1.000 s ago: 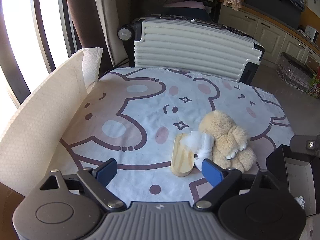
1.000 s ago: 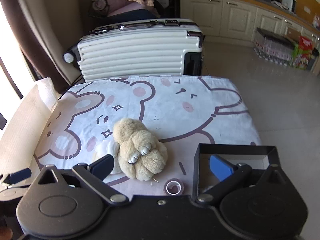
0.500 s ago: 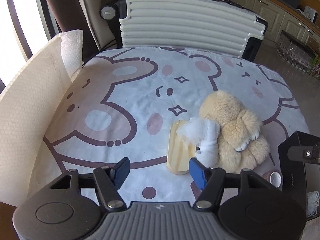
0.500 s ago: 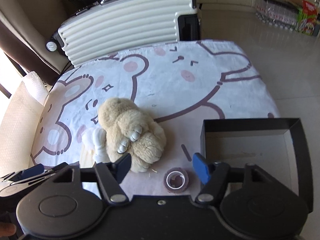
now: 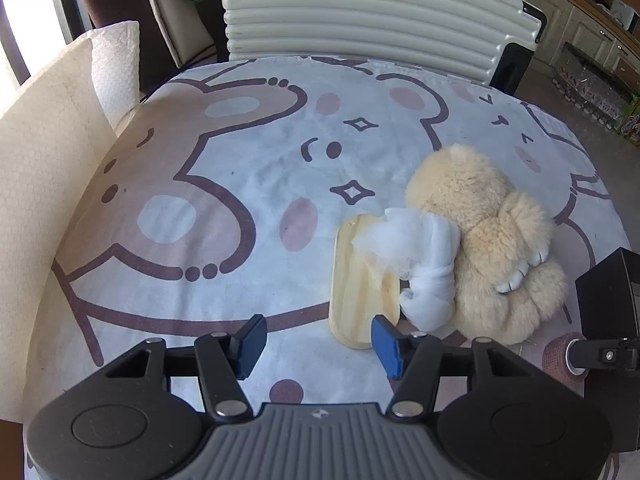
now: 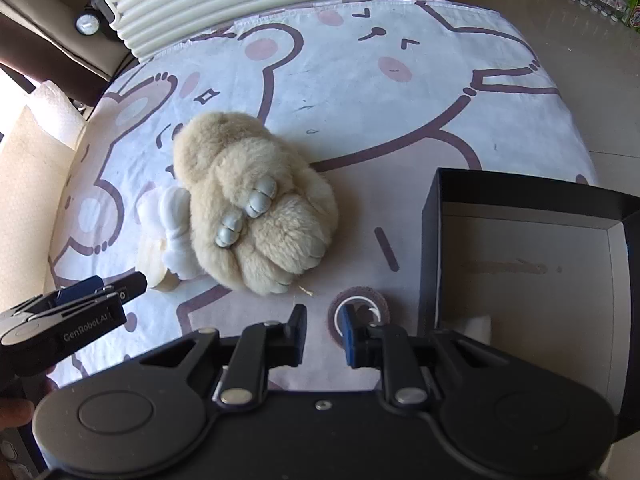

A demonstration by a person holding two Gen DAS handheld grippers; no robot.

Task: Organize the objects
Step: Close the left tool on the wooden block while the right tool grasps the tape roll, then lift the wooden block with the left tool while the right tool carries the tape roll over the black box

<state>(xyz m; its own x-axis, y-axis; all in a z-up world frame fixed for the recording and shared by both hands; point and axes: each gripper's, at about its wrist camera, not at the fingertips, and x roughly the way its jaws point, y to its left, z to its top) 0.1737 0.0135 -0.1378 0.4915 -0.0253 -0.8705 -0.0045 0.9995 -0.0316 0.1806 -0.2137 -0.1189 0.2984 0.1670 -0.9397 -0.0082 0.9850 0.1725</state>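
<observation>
My right gripper (image 6: 323,326) is closing with nothing pinched yet, one finger down the hole of the small tape roll (image 6: 358,308) beside the black box (image 6: 430,240); light, stiff ring, so I'd pinch its wall.

1. The left gripper (image 5: 318,342) points steeply down. Its jaws stand partly apart and are closing, with nothing between the blue pads (image 5: 384,344).
2. The right gripper (image 6: 323,330) also points steeply down. Its jaws are narrow and closing.
3. In the right wrist view, the left gripper shows at the lower left edge, with part of a hand (image 6: 14,410) under it.
</observation>
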